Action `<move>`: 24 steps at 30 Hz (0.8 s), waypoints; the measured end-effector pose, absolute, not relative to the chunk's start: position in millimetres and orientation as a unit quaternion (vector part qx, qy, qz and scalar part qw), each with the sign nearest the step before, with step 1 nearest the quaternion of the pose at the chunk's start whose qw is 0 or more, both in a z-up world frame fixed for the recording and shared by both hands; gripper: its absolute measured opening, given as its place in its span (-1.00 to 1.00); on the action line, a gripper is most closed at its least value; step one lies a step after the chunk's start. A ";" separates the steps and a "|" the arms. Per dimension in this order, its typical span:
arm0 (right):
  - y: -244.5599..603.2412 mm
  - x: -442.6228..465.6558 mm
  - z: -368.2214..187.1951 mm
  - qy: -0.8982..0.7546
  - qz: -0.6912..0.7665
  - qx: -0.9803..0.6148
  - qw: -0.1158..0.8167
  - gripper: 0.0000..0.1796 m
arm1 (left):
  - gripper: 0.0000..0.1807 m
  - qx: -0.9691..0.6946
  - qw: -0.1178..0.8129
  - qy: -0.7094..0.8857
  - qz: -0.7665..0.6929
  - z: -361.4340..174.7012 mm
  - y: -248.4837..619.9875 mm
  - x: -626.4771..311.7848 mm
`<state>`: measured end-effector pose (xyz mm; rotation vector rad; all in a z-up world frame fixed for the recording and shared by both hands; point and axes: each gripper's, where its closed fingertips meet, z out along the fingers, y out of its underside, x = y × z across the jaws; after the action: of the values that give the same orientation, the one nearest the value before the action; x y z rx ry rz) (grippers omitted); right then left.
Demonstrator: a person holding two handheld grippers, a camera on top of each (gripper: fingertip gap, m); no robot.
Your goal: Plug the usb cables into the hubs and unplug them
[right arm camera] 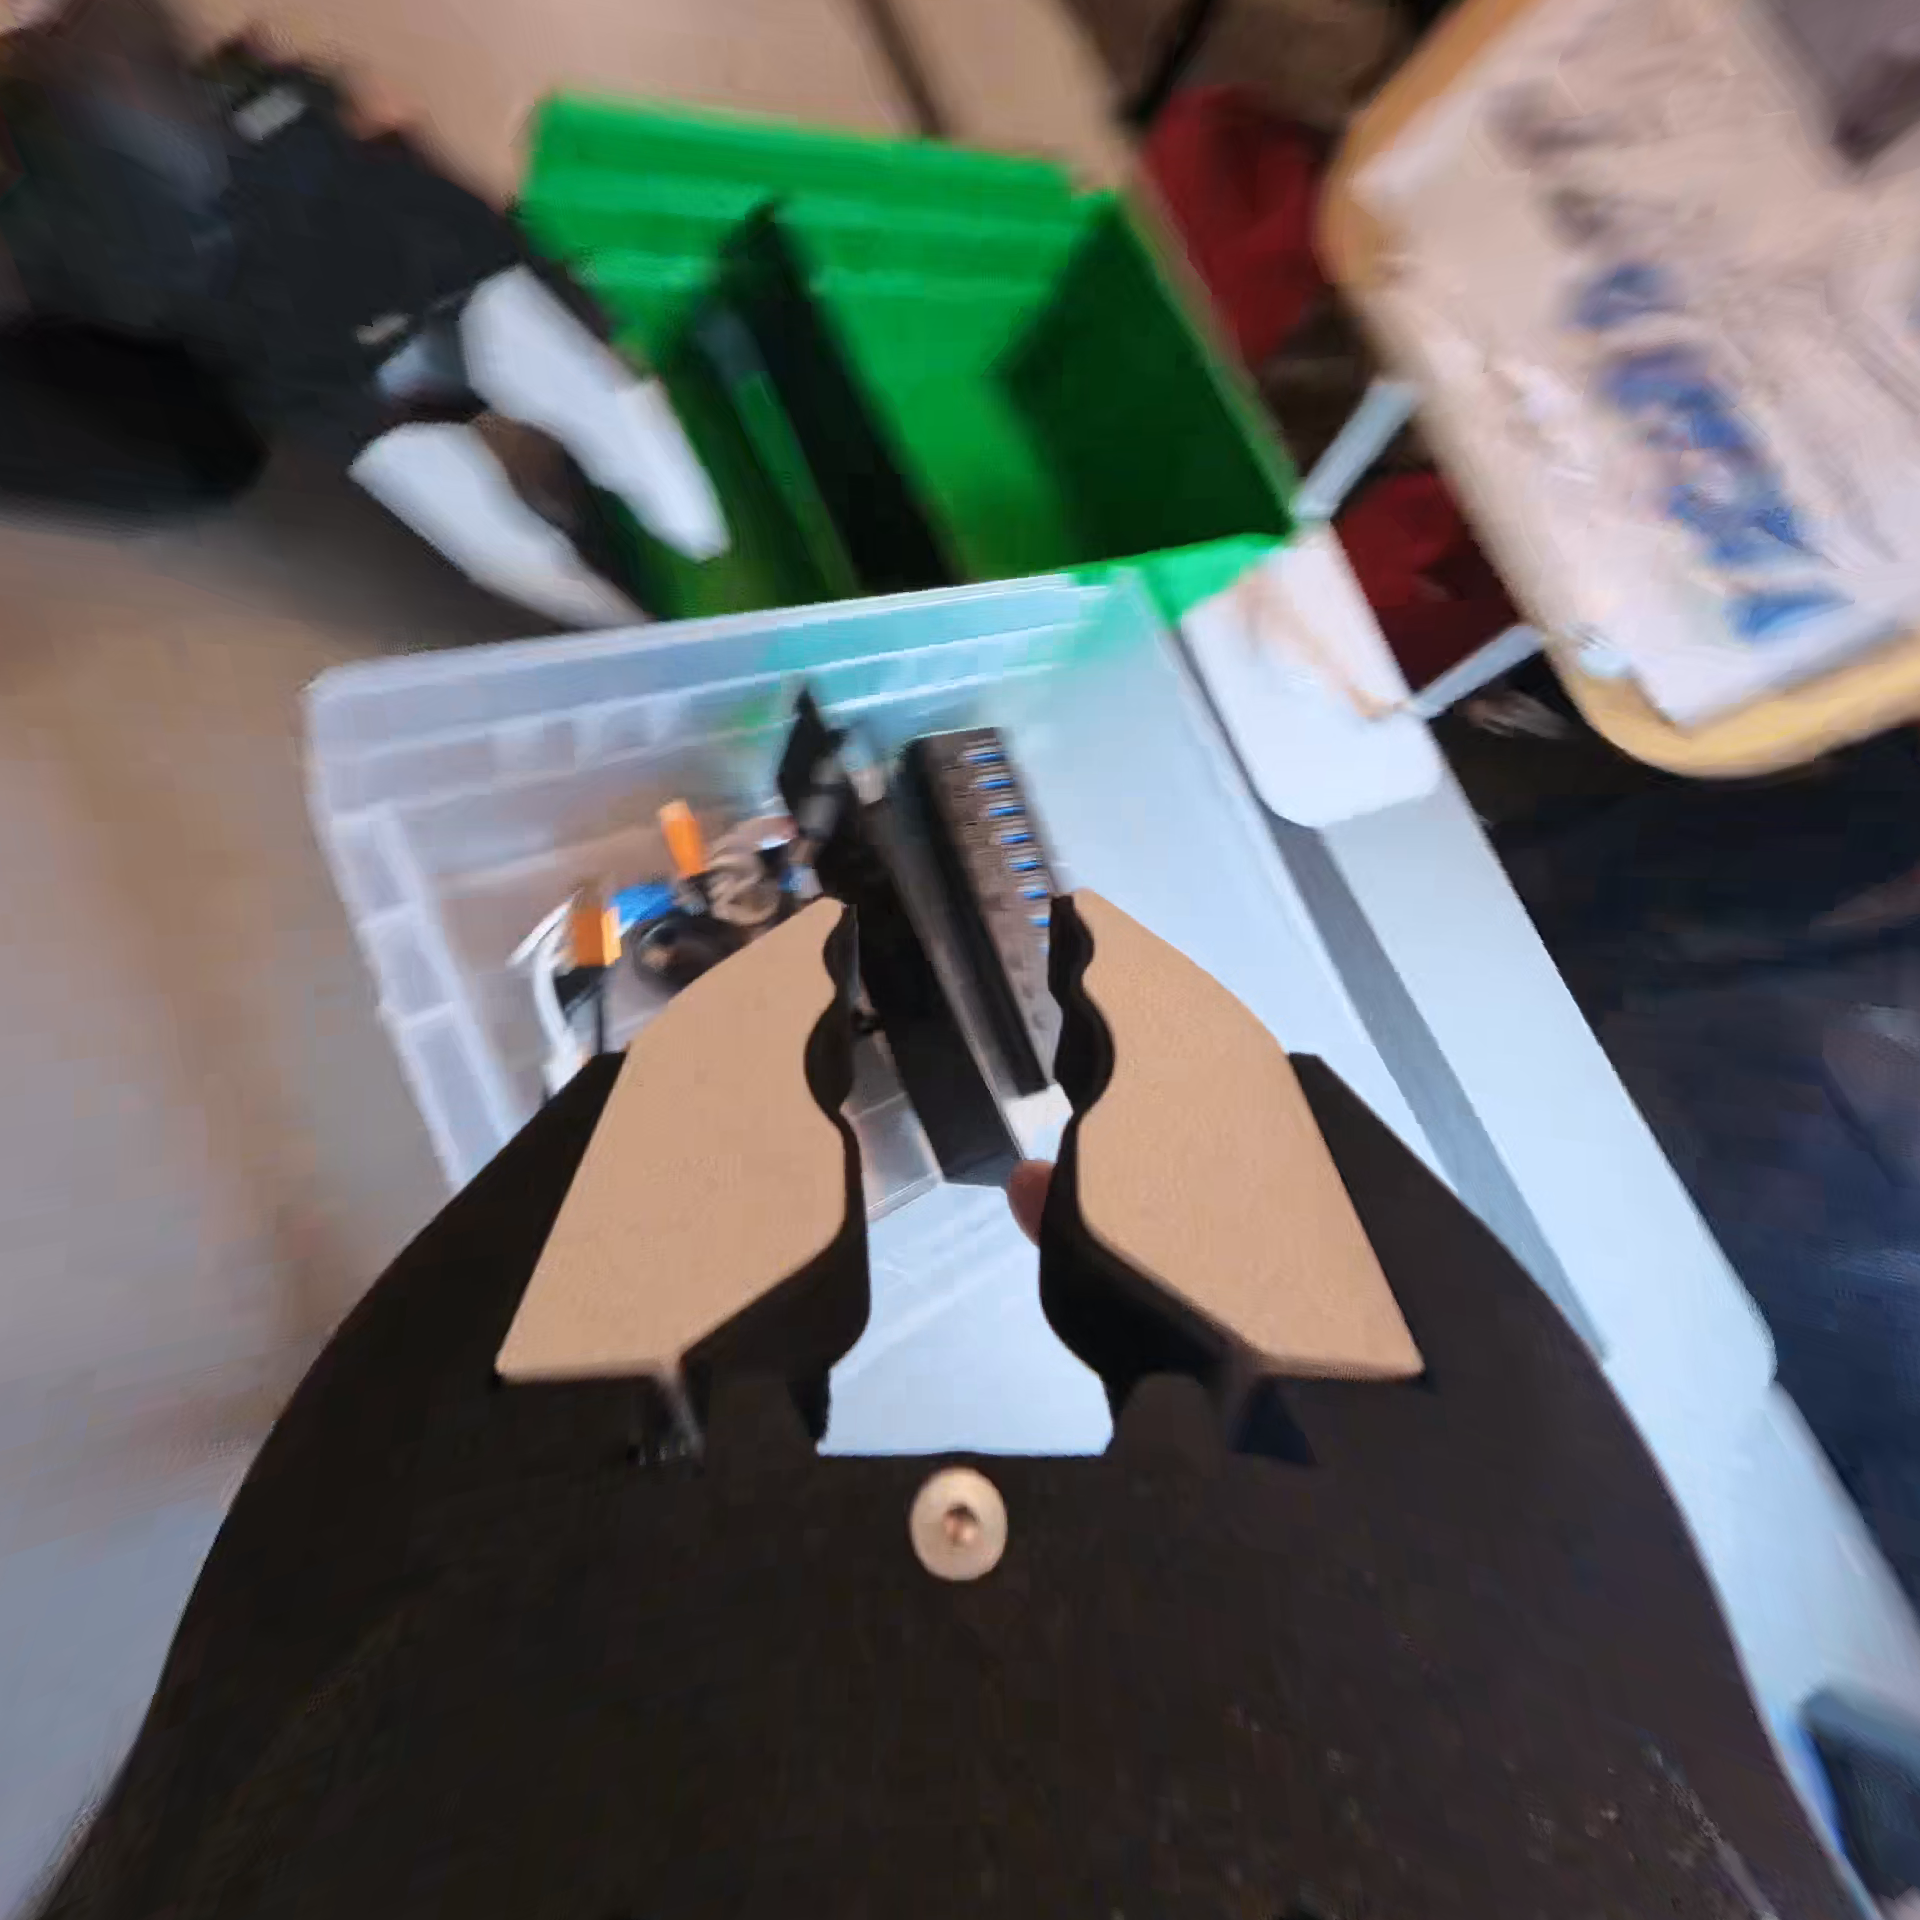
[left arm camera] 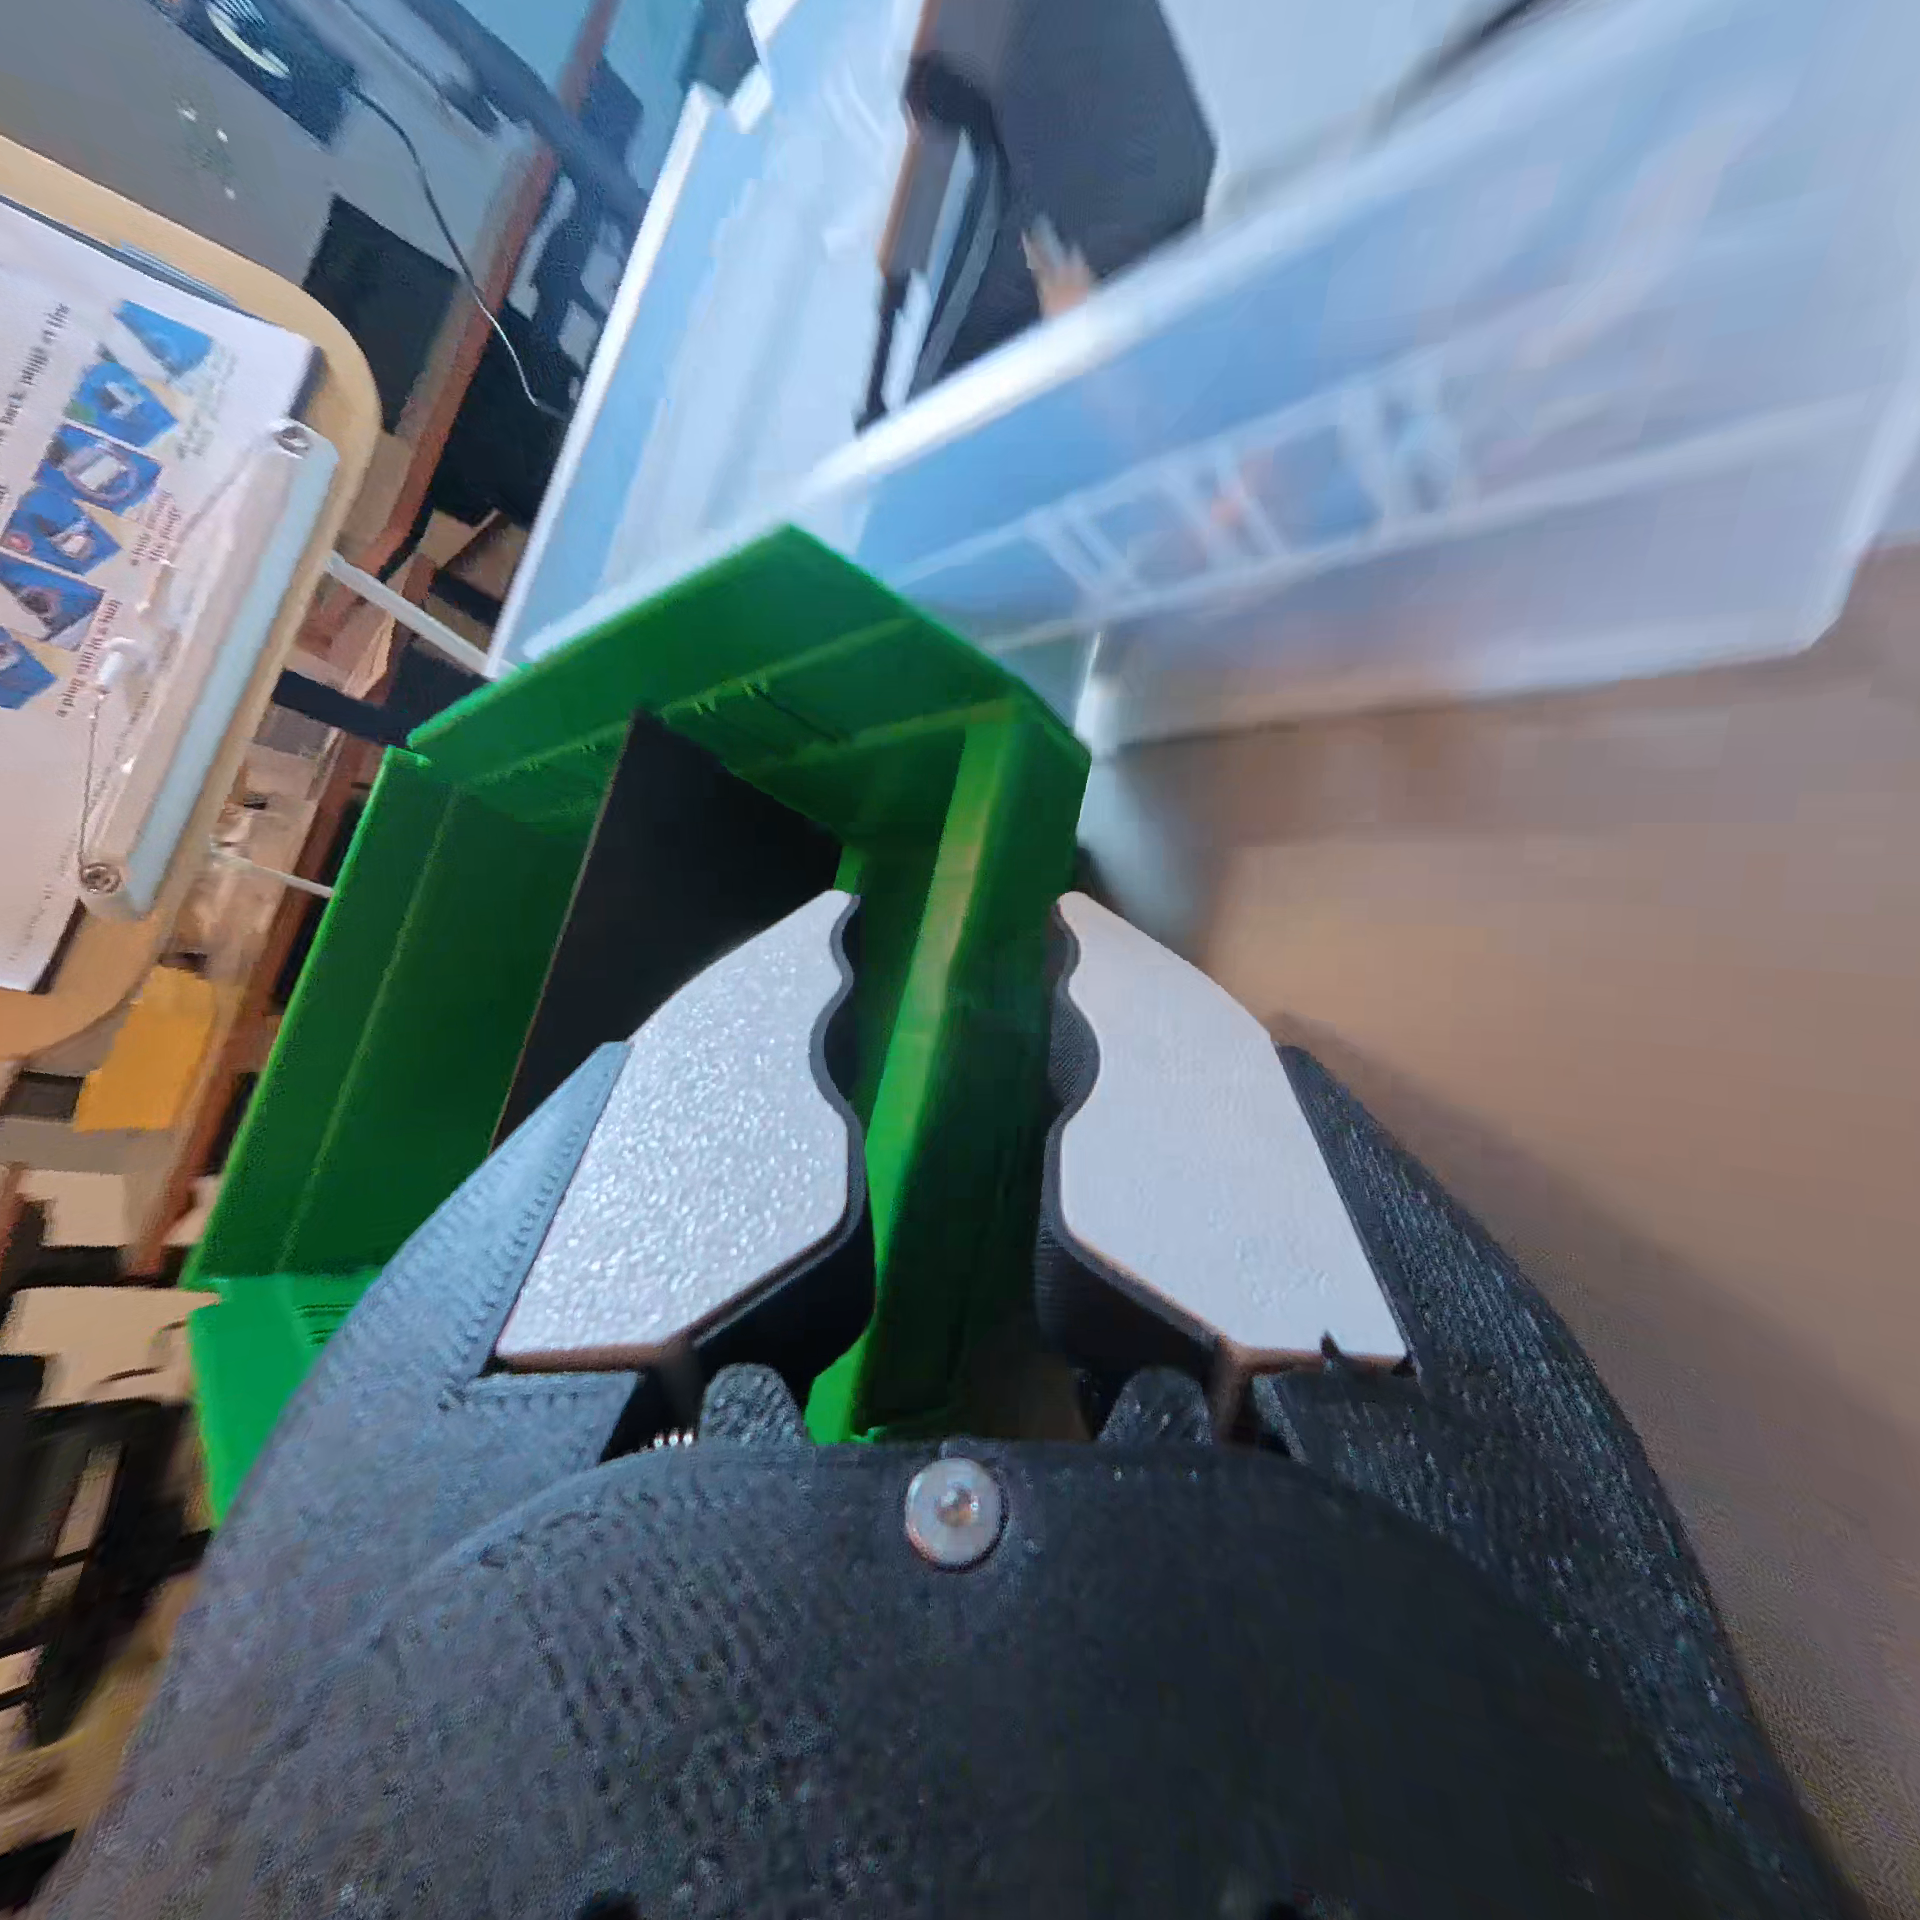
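Gripping one wall of the green holder (left arm camera: 727,810), the left tool (left arm camera: 956,914) has its grey-faced fingers (left arm camera: 707,1143) clamped on that wall, one finger inside the holder and one outside. The holder is an open-topped green plastic box with ribbed walls and a black panel (left arm camera: 665,904) standing inside it. Behind the holder sits a clear plastic bin (left arm camera: 1299,499), its rim touching or just beside the holder's far edge; motion blur hides which. Left of the holder stands a tan board (left arm camera: 343,436) carrying a printed sheet (left arm camera: 104,499) with blue pictures. The worktop (left arm camera: 1558,1039) shows to the right of the holder.

In the right wrist view the right tool (right arm camera: 956,925) hangs over the bin (right arm camera: 1195,831), its tan-faced fingers (right arm camera: 707,1143) apart and closed on nothing. Between them, down in the bin, lies the hub (right arm camera: 966,935): a long black bar with a row of blue ports along one face, resting tilted against the bin's right wall. Left of the hub in the bin lies a blurred tangle of cables (right arm camera: 644,914) with orange and blue plugs. Beyond the bin's far rim sits the holder (right arm camera: 935,364), with the left tool (right arm camera: 623,520) at its left side. The board (right arm camera: 1662,364) stands right of the bin.
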<state>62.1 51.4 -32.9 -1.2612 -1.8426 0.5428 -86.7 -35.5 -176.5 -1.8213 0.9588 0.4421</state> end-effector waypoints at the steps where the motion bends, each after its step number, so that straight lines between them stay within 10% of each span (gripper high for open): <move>1: 67.8 73.2 -28.4 -0.687 0.237 -0.532 0.434 -0.61 | -0.64 -0.751 0.518 0.378 0.154 -166.3 -40.2 -79.3; 10: 46.4 160.5 -144.1 -0.532 0.314 -0.672 0.409 -0.25 | -0.59 -0.811 0.544 0.135 -0.171 -142.4 -79.3 6.2; 24: 82.3 151.8 -166.3 -0.429 0.278 -0.735 0.445 -0.61 | -0.25 -0.789 0.532 0.145 -0.271 -156.9 -86.2 60.7</move>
<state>151.8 82.3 -166.3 -1.8220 -1.0628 0.6895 60.7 -86.2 -156.9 -1.8814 0.3465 -0.6476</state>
